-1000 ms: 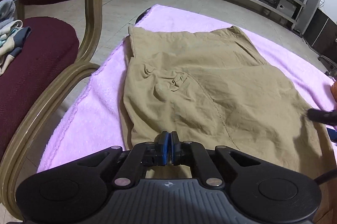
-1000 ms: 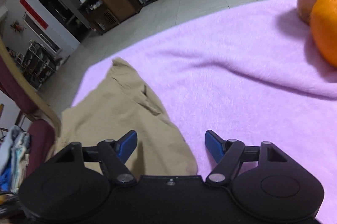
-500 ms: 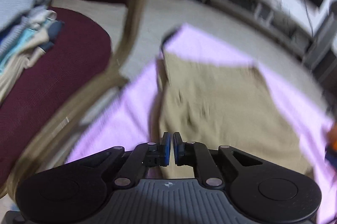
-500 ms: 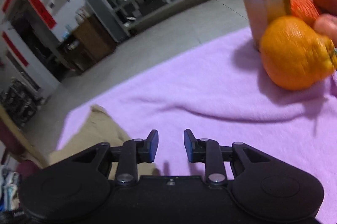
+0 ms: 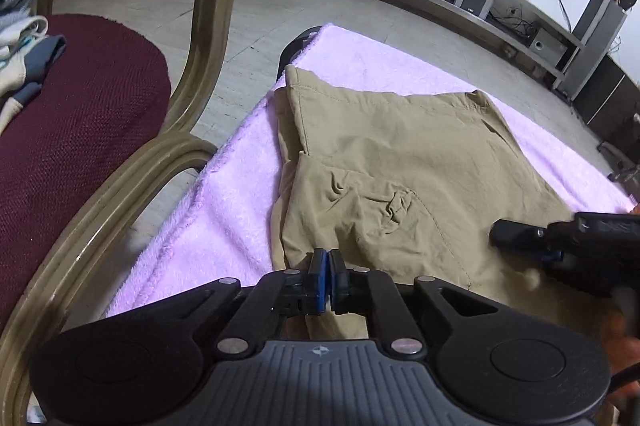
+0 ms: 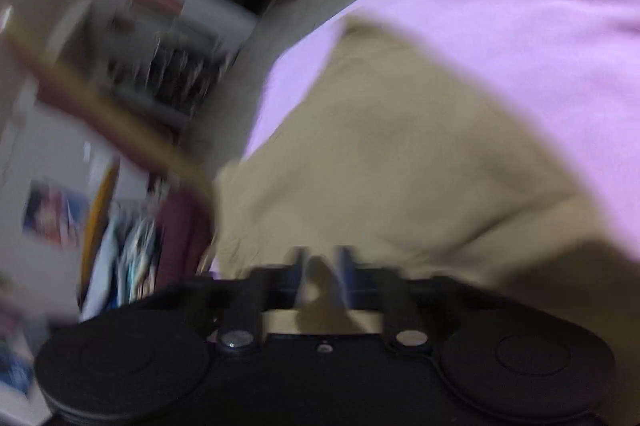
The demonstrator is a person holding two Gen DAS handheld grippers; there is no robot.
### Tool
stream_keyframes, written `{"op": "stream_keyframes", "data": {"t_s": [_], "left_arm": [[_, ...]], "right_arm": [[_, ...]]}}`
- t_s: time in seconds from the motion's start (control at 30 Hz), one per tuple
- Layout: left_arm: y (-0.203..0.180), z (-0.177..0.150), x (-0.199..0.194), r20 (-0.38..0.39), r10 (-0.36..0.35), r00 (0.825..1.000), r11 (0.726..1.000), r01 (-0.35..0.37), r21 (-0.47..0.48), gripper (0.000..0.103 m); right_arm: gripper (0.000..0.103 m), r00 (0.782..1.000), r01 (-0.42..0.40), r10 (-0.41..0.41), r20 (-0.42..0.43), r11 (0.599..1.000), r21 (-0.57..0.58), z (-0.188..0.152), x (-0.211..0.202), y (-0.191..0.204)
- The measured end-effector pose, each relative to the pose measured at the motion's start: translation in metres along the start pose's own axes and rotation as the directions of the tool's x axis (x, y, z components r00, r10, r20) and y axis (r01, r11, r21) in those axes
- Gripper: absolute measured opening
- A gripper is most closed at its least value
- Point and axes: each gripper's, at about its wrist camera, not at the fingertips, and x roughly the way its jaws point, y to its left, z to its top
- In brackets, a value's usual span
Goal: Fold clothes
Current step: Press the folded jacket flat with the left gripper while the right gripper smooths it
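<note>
At the far left of the left wrist view a chair (image 5: 92, 122) with a dark red seat and a tan frame stands beside the table, and a pile of clothes (image 5: 24, 38) lies on the left part of its seat. Right of the chair, a pink towel (image 5: 224, 222) covers the table, its left edge running close along the chair's frame. The shorts (image 5: 404, 178), khaki and wrinkled, lie flat on the towel, nearer the table's left edge than its right, with bare towel showing past them at the far edge and the right side. The left gripper (image 5: 328, 276) sits at the near edge of the shorts; its blue pads stand almost together with only a thin slit between them, and khaki cloth shows right under and behind them, but whether cloth is pinched in that slit cannot be told. To the right, the right gripper (image 5: 516, 236) reaches in from the right edge of the view and lies low over the right part of the shorts. In its own, heavily blurred view the right gripper (image 6: 320, 266) has just been closing, and a ridge of the shorts (image 6: 400, 154) stands up between the blue fingers (image 6: 346, 262); the pads look closed on that cloth. Beyond it the shorts spread toward the table's far corner, with the towel (image 6: 520, 6) to the right and the chair (image 6: 180, 226) smeared at left.
</note>
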Motion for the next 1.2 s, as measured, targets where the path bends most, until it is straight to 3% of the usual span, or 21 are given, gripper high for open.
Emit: {"op": "stream_keyframes", "data": {"t_s": [0.03, 0.07, 0.13, 0.23, 0.33, 0.43, 0.5, 0.53, 0.63, 0.67, 0.73, 0.8, 0.87, 0.93, 0.97, 1.0, 1.1, 1.2], "left_arm": [[0.002, 0.001, 0.0, -0.006, -0.007, 1.0, 1.0, 0.007, -0.009, 0.011], [0.004, 0.004, -0.001, -0.007, -0.011, 1.0, 1.0, 0.01, -0.028, 0.011], [0.008, 0.011, -0.01, 0.021, -0.004, 1.0, 0.998, 0.005, -0.07, 0.004], [-0.001, 0.029, -0.03, 0.133, -0.072, 0.988, 0.996, 0.079, -0.044, 0.004], [-0.024, 0.042, -0.016, 0.113, -0.168, 0.979, 0.986, 0.167, 0.016, 0.005], [-0.044, 0.049, 0.017, 0.079, -0.118, 0.99, 0.989, 0.111, 0.093, 0.006], [-0.039, 0.05, 0.044, 0.05, -0.067, 0.997, 0.997, 0.064, 0.049, 0.004], [-0.033, 0.05, 0.05, 0.051, -0.076, 0.996, 0.997, 0.075, 0.023, 0.009], [-0.013, 0.049, 0.058, 0.075, -0.135, 0.988, 0.989, 0.14, -0.053, 0.011], [-0.009, 0.049, 0.06, 0.076, -0.153, 0.985, 0.986, 0.158, -0.056, 0.012], [0.0, 0.05, 0.063, 0.073, -0.198, 0.978, 0.977, 0.203, -0.066, 0.013], [0.006, 0.051, 0.066, 0.062, -0.237, 0.97, 0.964, 0.243, -0.108, 0.014], [0.005, 0.054, 0.068, 0.059, -0.243, 0.968, 0.962, 0.248, -0.116, 0.014], [-0.005, 0.054, 0.065, 0.057, -0.202, 0.978, 0.975, 0.206, -0.081, 0.014], [-0.011, 0.054, 0.063, 0.057, -0.178, 0.982, 0.982, 0.182, -0.06, 0.014], [-0.016, 0.054, 0.061, 0.057, -0.155, 0.986, 0.987, 0.157, -0.039, 0.014], [-0.029, 0.058, 0.042, 0.031, -0.083, 0.996, 0.997, 0.083, 0.002, 0.01], [-0.035, 0.058, 0.002, 0.054, -0.033, 0.998, 0.998, 0.03, 0.056, 0.014]], "right_arm": [[0.0, 0.993, 0.014, -0.023, 0.117, 0.997, 0.075, 0.006, -0.013, -0.013], [0.002, 0.972, 0.039, -0.07, 0.222, 0.989, 0.143, 0.011, -0.026, -0.023], [0.013, 0.922, 0.136, -0.197, 0.333, 0.971, 0.197, 0.02, -0.048, -0.024], [0.019, 0.93, 0.098, -0.116, 0.348, 0.993, 0.07, 0.029, -0.063, -0.001], [0.025, 0.96, 0.037, -0.022, 0.281, 0.998, -0.049, 0.032, -0.055, 0.031], [0.025, 0.992, -0.025, 0.04, 0.117, 0.992, -0.127, 0.033, -0.021, 0.059], [0.024, 0.999, -0.034, 0.04, 0.031, 0.983, -0.179, 0.031, 0.006, 0.073], [0.024, 0.999, -0.047, 0.047, -0.002, 0.981, -0.186, 0.03, 0.02, 0.075], [0.025, 0.993, -0.062, 0.048, -0.107, 0.989, -0.133, 0.029, 0.062, 0.059], [0.016, 0.991, -0.067, 0.053, -0.124, 0.992, -0.108, 0.03, 0.072, 0.05], [0.0, 0.993, -0.087, 0.081, -0.08, 0.994, -0.072, 0.035, 0.077, 0.031], [0.0, 0.997, -0.039, 0.045, 0.067, 0.995, -0.089, 0.045, 0.064, 0.018], [0.0, 0.961, 0.087, -0.072, 0.268, 0.995, -0.045, 0.055, 0.036, 0.007], [0.003, 0.913, 0.191, -0.197, 0.357, 0.98, 0.052, 0.062, 0.011, -0.002], [0.012, 0.89, 0.235, -0.248, 0.383, 0.968, 0.082, 0.063, -0.002, -0.004], [0.017, 0.882, 0.249, -0.265, 0.391, 0.964, 0.091, 0.063, -0.017, -0.003], [0.022, 0.905, 0.197, -0.209, 0.371, 0.978, 0.072, 0.053, -0.067, 0.01], [0.028, 0.926, 0.141, -0.133, 0.352, 0.99, 0.003, 0.038, -0.12, 0.034]]}}
